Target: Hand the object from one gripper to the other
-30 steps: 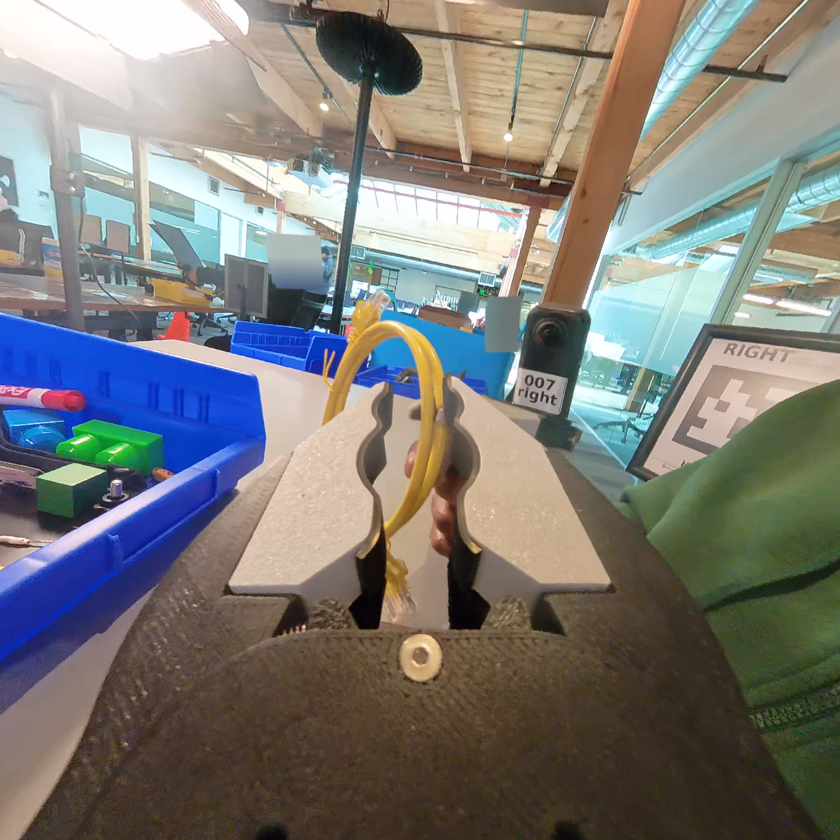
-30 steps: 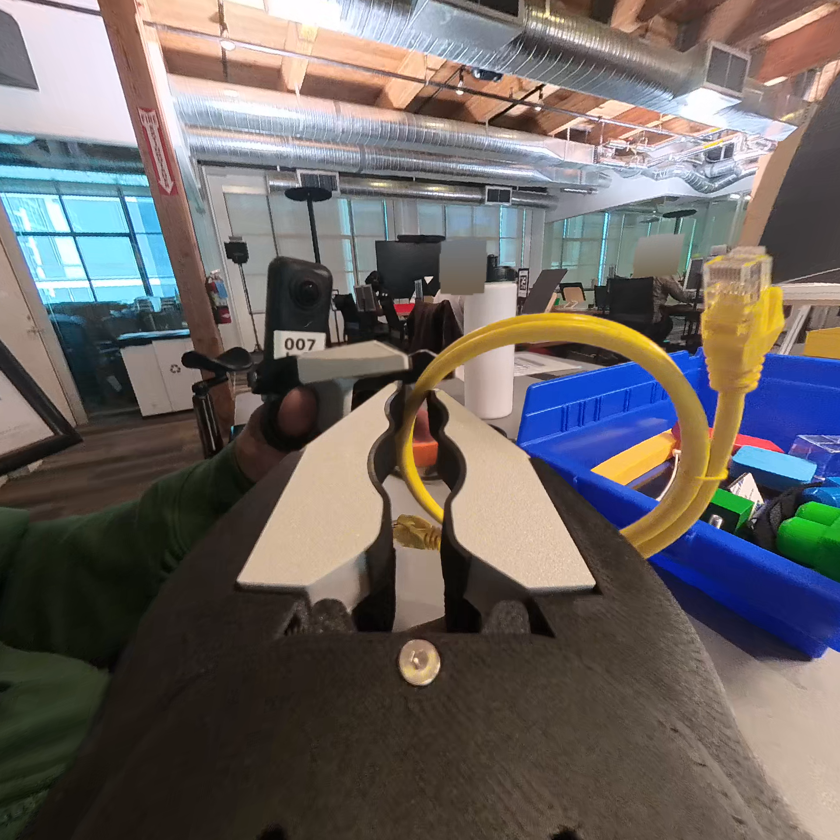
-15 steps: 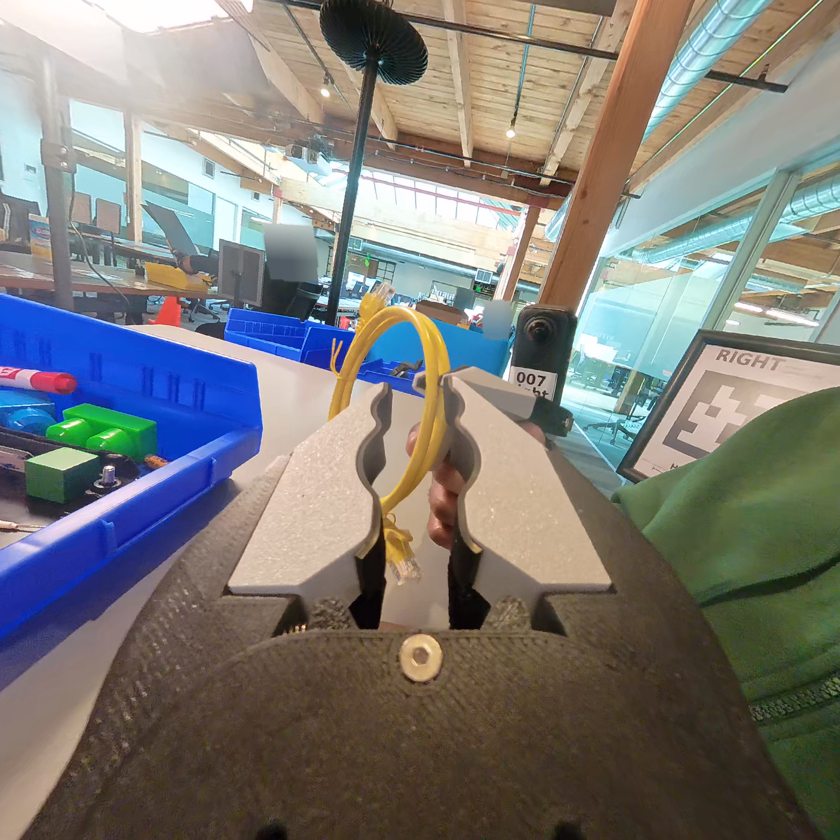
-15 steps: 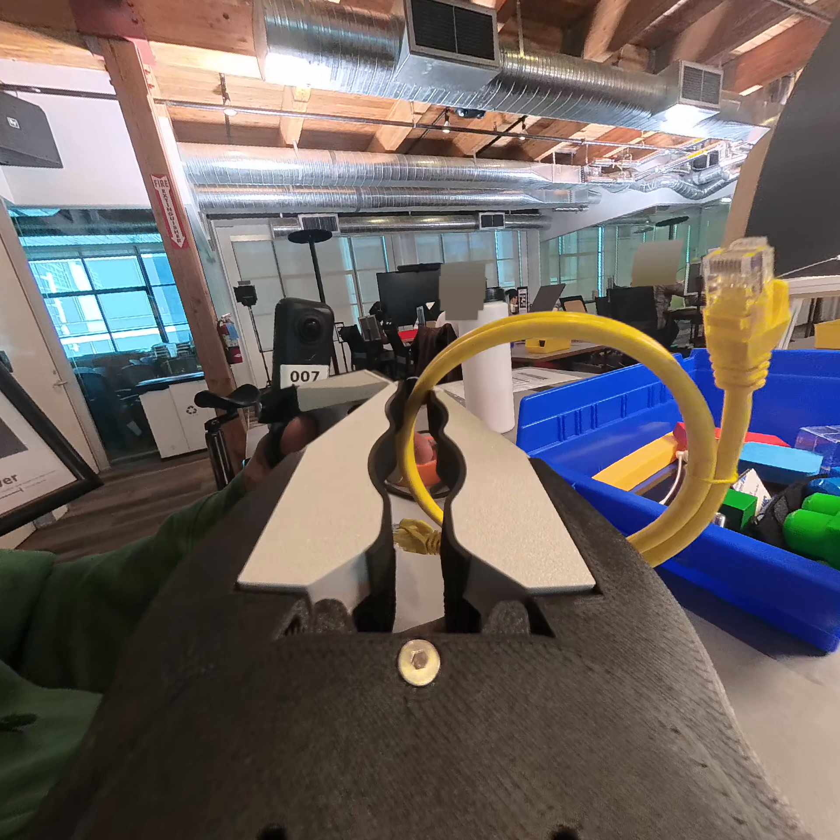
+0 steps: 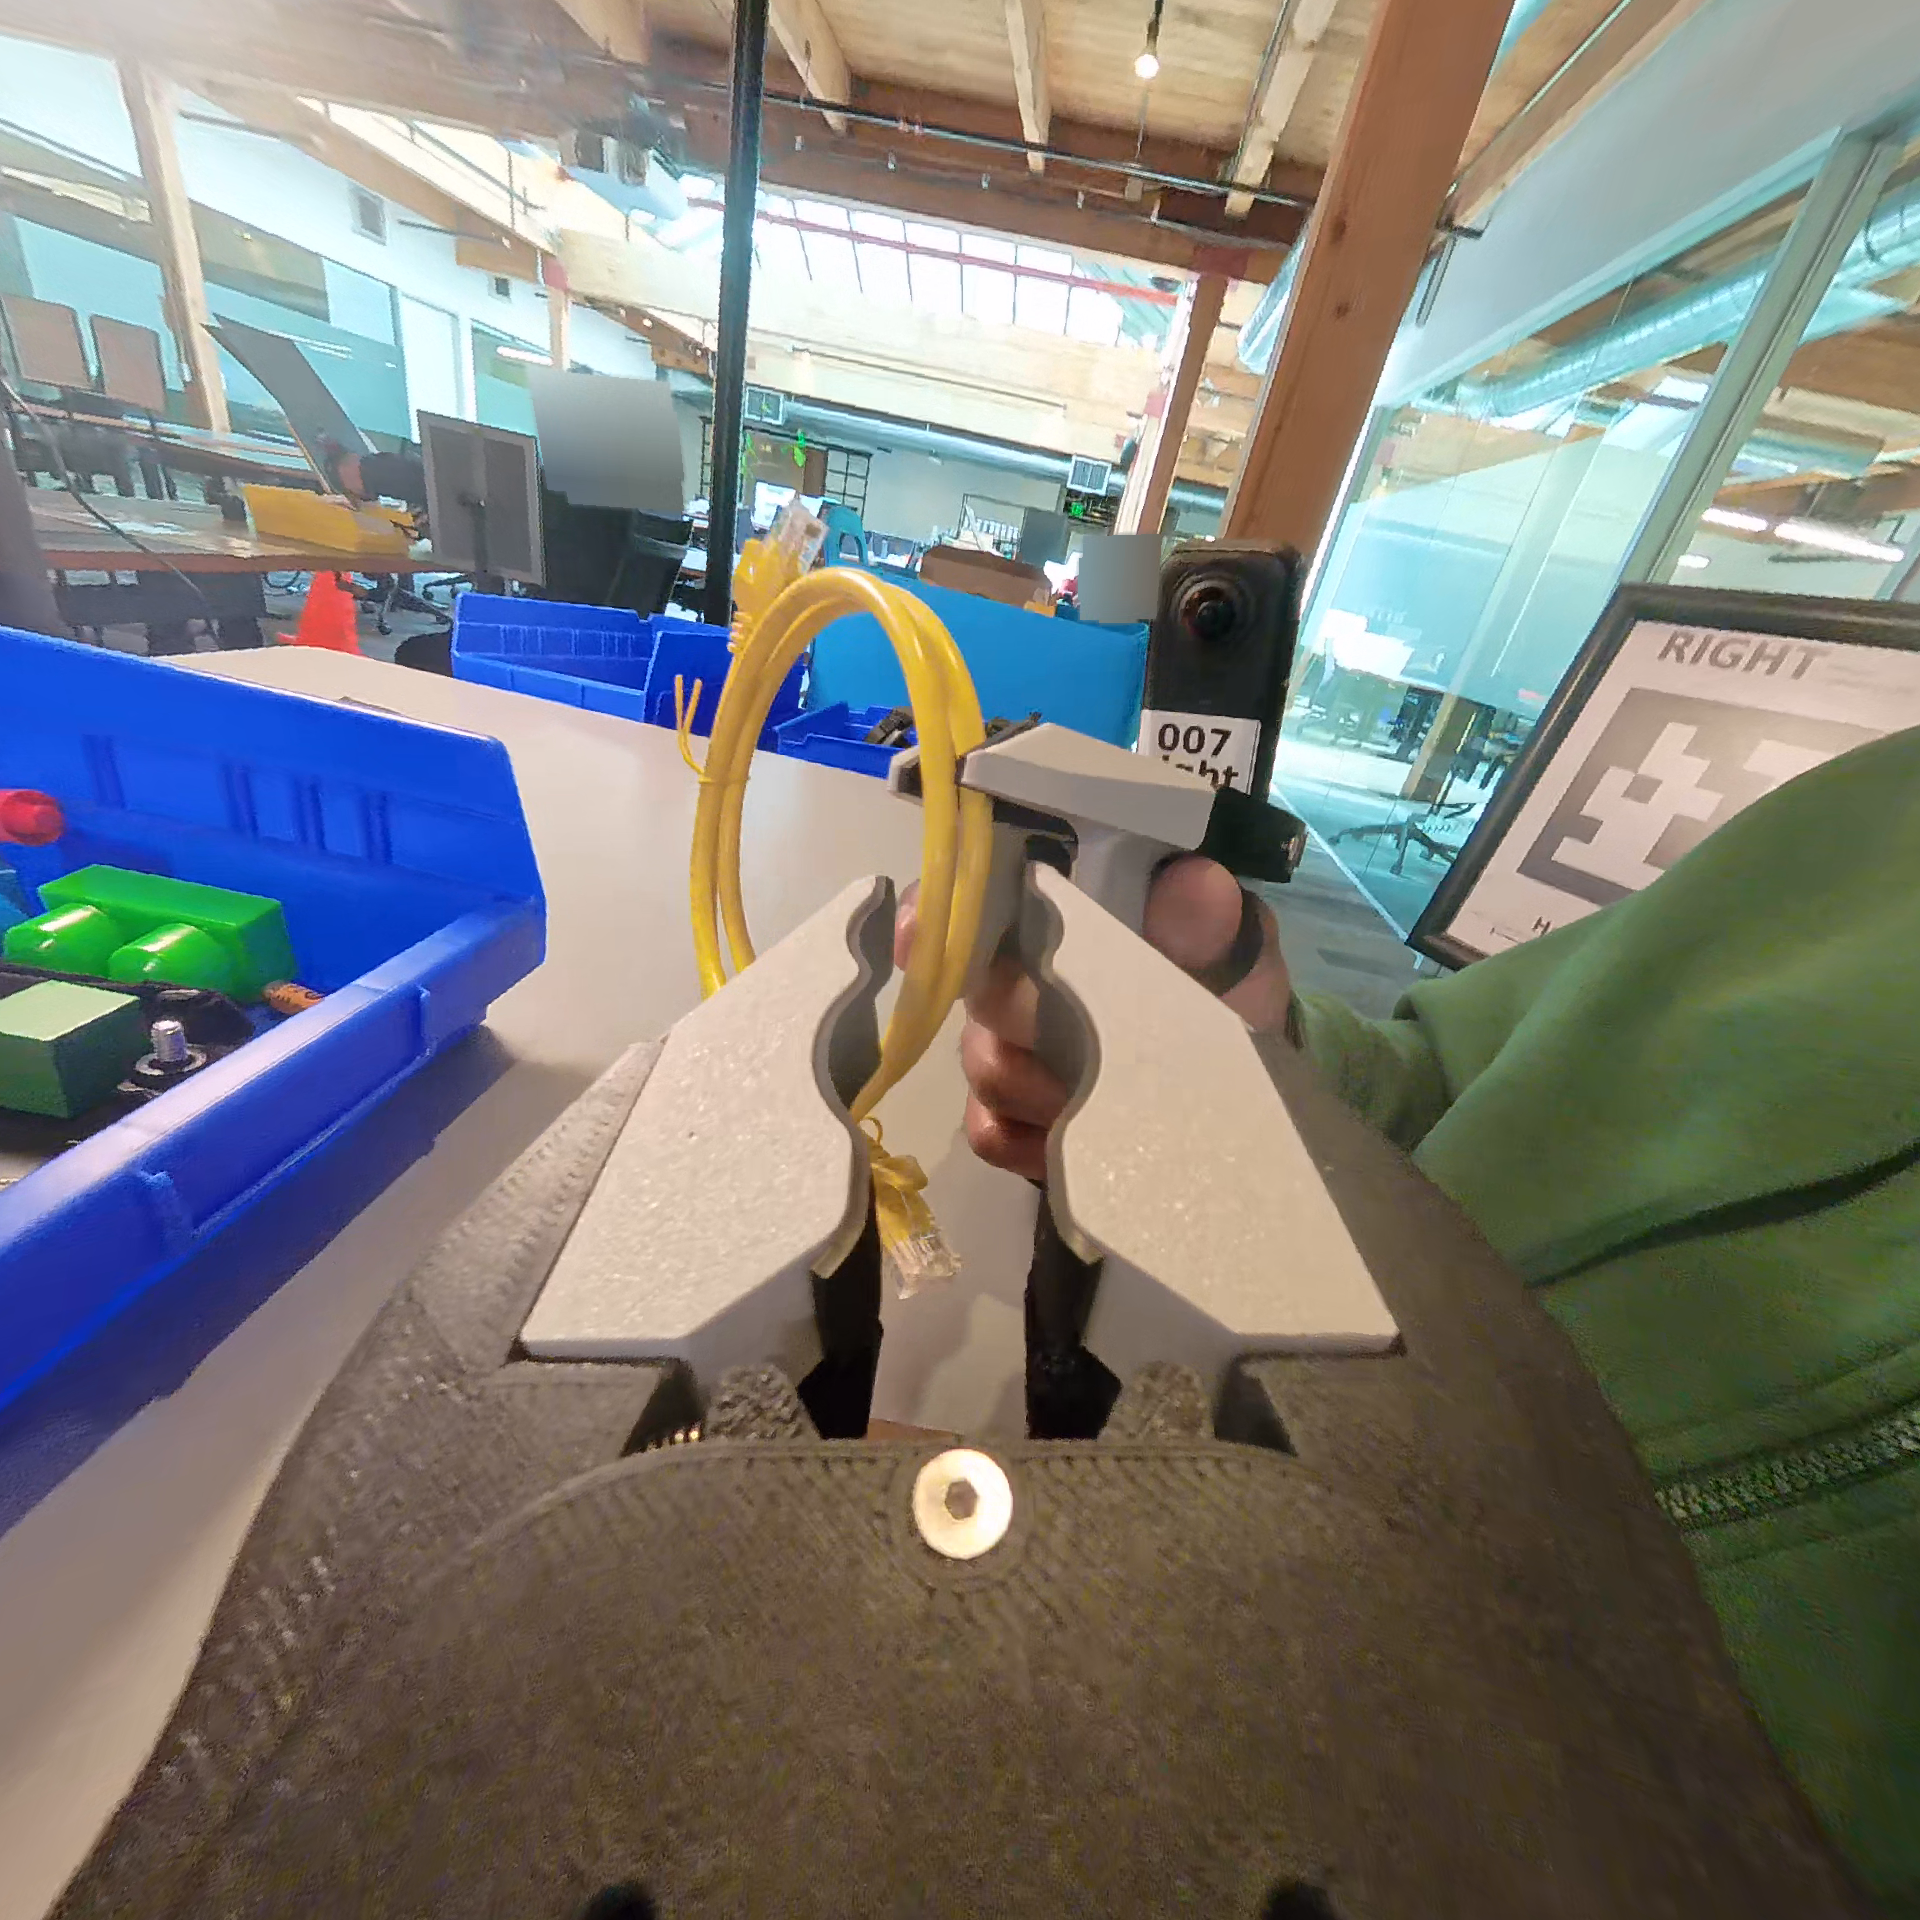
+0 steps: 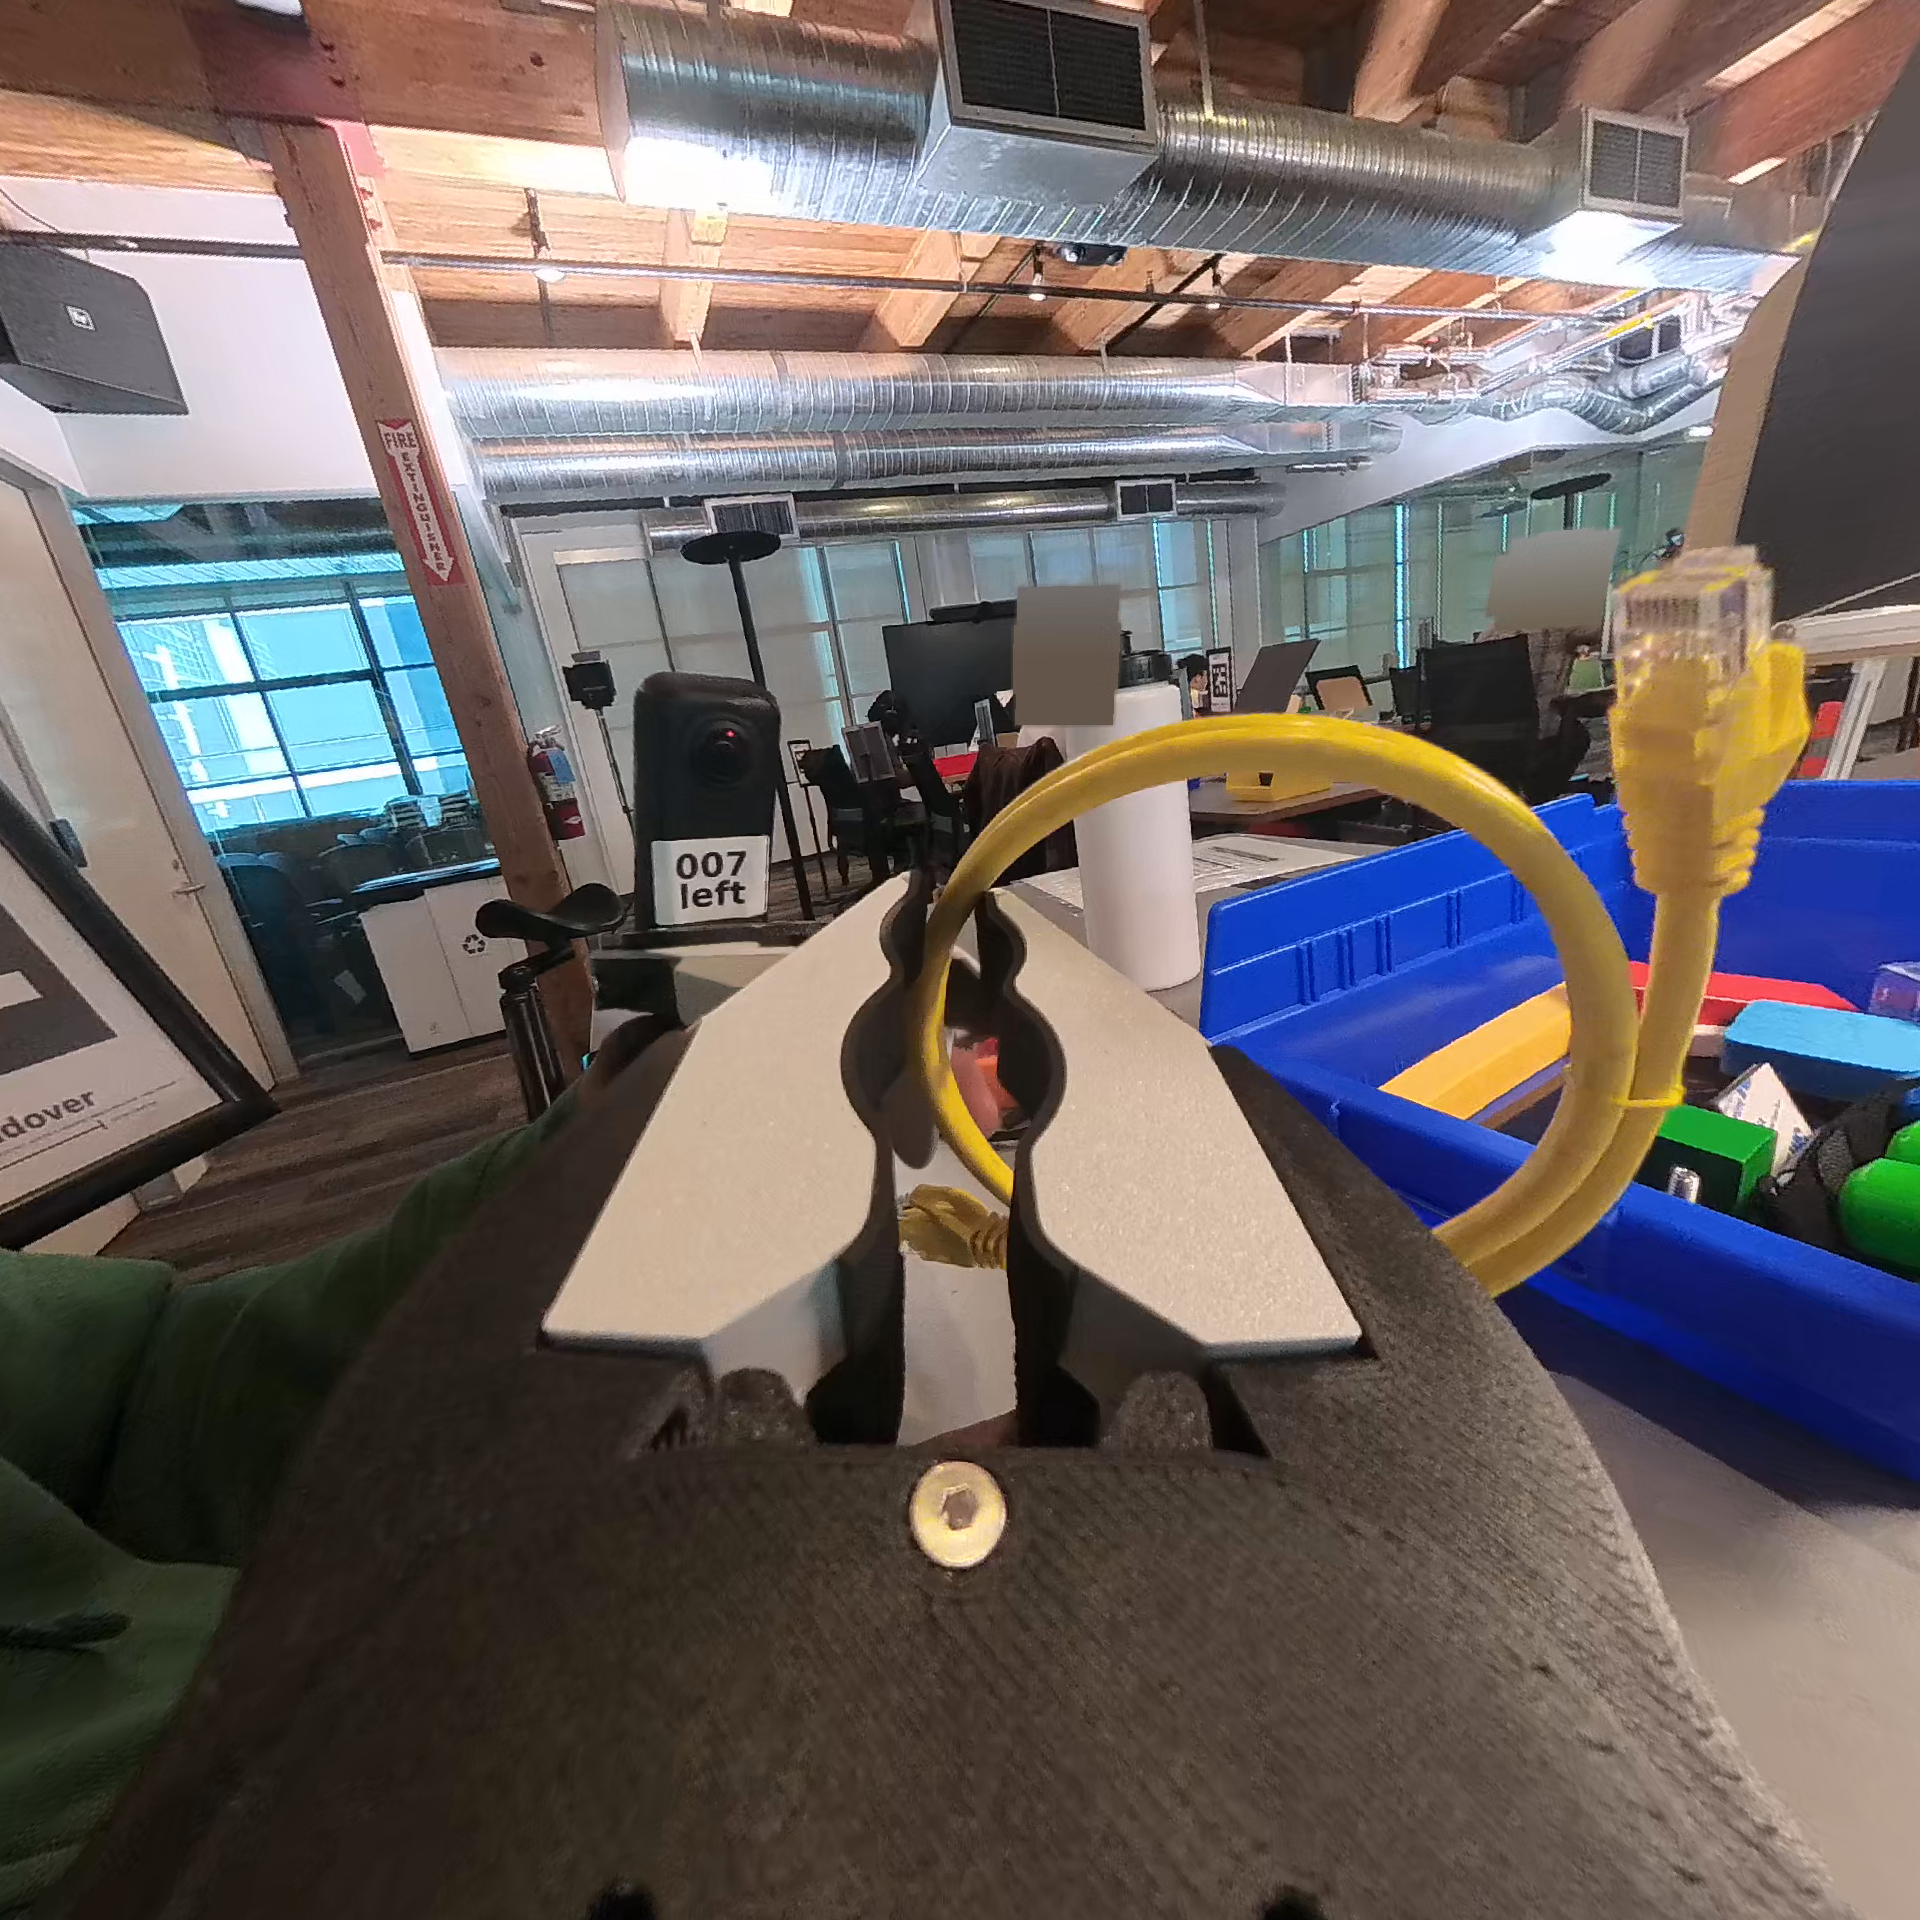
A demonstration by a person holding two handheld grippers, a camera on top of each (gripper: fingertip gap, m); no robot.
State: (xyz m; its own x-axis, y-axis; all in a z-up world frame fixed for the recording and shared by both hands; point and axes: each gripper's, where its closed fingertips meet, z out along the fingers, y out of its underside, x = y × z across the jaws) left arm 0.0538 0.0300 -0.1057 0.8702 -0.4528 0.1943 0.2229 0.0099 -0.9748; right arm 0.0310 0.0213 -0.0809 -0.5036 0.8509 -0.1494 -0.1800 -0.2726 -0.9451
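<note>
A coiled yellow network cable (image 5: 940,831) with clear plugs hangs between the two grippers above the grey table (image 5: 613,831). My right gripper (image 6: 951,904) is shut on the cable (image 6: 1558,883), which loops out to its right with one plug pointing up. In the left wrist view the right gripper (image 5: 925,769) pinches the top of the coil. My left gripper (image 5: 956,894) is open. The coil's lower part and one plug hang loose in its gap, close to the left finger.
A blue bin (image 5: 312,831) of coloured blocks stands to the left, and shows at the right in the right wrist view (image 6: 1403,935). More blue bins (image 5: 582,655) stand farther back. A framed sign (image 5: 1714,779) and a green sleeve (image 5: 1662,1039) are on the right. A white bottle (image 6: 1132,852) stands behind. Less than 4 cm separates the two grippers' tips.
The cable has slid up and out along the left gripper's gap, staying fixed in the right gripper. The right gripper now shows farther up and to the right in the left view.
</note>
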